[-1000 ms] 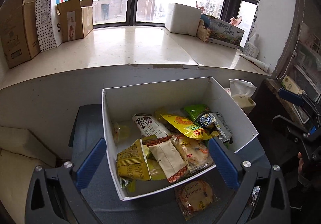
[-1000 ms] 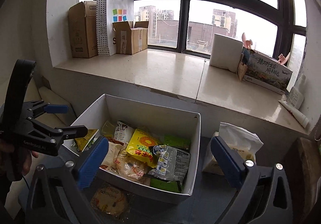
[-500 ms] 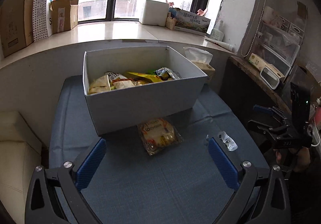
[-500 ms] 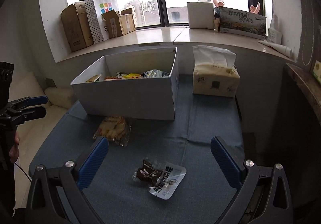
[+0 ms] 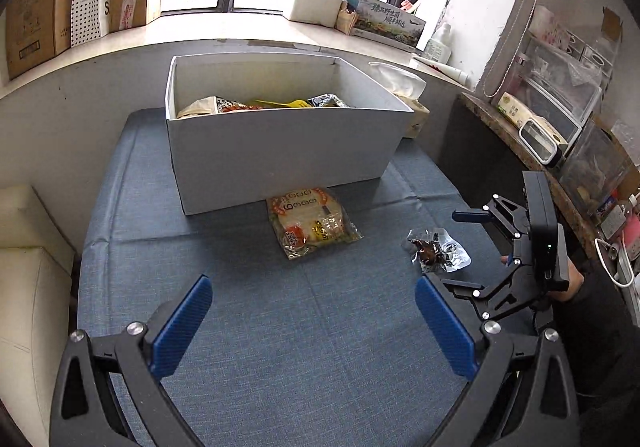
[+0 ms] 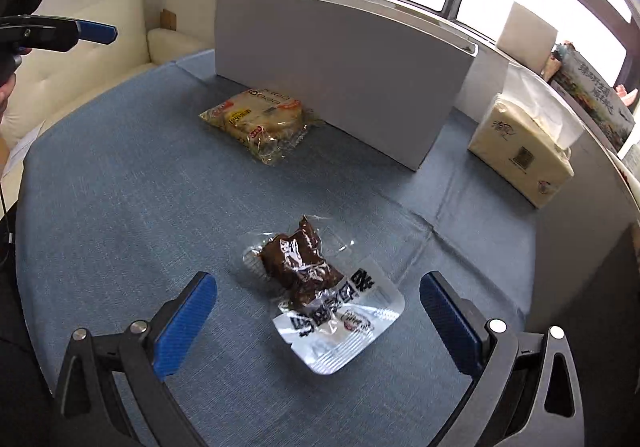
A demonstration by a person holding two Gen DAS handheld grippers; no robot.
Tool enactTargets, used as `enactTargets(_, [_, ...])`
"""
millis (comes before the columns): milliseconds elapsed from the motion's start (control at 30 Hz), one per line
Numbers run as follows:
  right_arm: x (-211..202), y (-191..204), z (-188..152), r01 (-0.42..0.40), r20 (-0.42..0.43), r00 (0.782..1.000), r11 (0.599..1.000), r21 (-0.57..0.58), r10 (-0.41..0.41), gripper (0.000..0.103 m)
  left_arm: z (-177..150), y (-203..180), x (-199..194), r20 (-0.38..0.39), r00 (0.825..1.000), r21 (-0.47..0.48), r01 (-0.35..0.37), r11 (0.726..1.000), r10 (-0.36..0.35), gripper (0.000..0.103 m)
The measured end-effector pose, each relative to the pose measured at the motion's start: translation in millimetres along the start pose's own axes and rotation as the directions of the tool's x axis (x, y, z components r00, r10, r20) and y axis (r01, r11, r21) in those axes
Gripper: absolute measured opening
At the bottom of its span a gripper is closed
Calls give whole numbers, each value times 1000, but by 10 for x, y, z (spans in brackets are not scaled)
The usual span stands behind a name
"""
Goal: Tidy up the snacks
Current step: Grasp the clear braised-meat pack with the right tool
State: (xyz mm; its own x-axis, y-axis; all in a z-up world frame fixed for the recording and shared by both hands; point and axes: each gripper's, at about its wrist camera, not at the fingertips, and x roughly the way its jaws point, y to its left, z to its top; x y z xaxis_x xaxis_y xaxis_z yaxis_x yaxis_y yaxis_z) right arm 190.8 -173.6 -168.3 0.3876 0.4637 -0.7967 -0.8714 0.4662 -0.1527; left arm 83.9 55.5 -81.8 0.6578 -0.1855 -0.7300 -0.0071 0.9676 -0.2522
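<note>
The right tongs (image 6: pixel 318 311) stand wide open and hold nothing, one finger on either side of the meat pack (image 6: pixel 316 287), placed so that closing would grip it. The left tongs (image 5: pixel 312 323) are equally wide open and empty, aimed at the bread pack (image 5: pixel 310 221). Both packs lie on the blue cloth (image 5: pixel 280 327): bread touching the box (image 5: pixel 280 151) near wall, meat well apart, nearer and to its right. The box already holds other snacks, so it is probably the destination. A tissue pack (image 6: pixel 520 151) stands right of the box.
</note>
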Motion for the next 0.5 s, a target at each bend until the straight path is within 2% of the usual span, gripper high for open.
enactTargets(100, [149,-85,53,-12,-30,1000,998,-57,11,103,-12,23,10,-2,1000,-8,-2,1000,2,103])
enactTargets(167, [229,-146,59,-62,-37,998,996,-61,60,103,-25,31,17,-4,1000,-7,-6,1000,6,103])
enactTargets(233, [270,-213,52,-120,-29,993,992,-35,119,103,-43,44,36,-9,1000,-14,-14,1000,14,103])
enactTargets(333, [281,-233,35,-144,-20,989,989,13,145,100,-65,54,70,-18,1000,-23,-14,1000,14,103])
enactTargets(400, [215,-175,11,-177,11,984,984,14,177,76,-75,50,92,-23,1000,-21,-12,1000,12,103])
enactTargets(500, [128,-59,-20,-137,28,990,991,8,136,64,-81,36,146,-37,999,-21,-16,1000,15,103])
